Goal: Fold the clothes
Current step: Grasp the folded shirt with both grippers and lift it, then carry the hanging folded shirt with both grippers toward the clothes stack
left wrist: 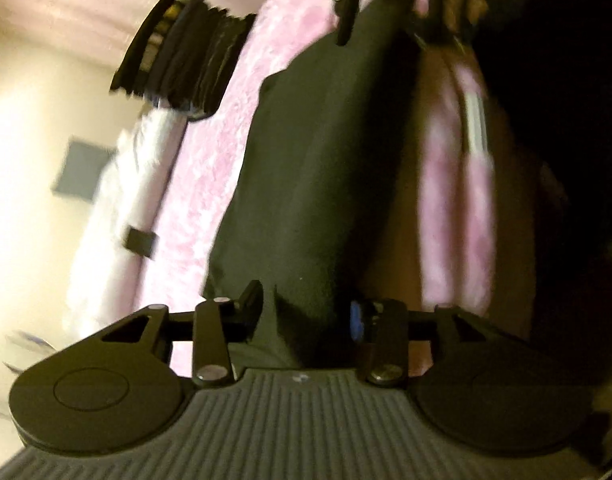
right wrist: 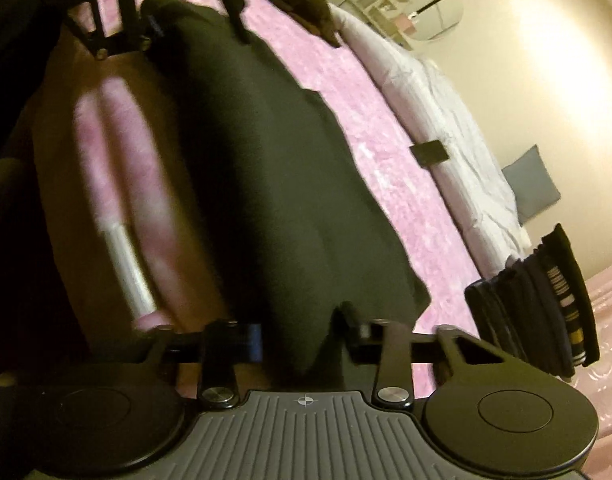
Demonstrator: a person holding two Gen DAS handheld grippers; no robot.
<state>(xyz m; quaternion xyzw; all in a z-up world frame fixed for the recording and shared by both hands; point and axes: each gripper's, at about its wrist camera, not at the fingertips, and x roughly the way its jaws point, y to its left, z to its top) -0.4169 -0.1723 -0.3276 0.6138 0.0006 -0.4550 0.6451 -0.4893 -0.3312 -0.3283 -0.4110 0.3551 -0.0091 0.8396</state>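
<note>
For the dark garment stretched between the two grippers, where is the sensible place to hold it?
At its two end edges, one per side. The dark garment hangs as a taut band above the pink blanket, the left gripper and right gripper each clamping an opposite end, which keeps it spread for folding.

The garment (left wrist: 318, 168) hangs stretched between the left tool (left wrist: 306, 312) and the right tool (right wrist: 301, 332), raised above the bed (right wrist: 386, 152). Relative to the garment, the stack of folded clothes (right wrist: 534, 304) lies on the bed off to one side, well apart. The rumpled bedding (right wrist: 446, 120) lies beyond the garment, a small flat object (right wrist: 428, 153) at its edge.
</note>
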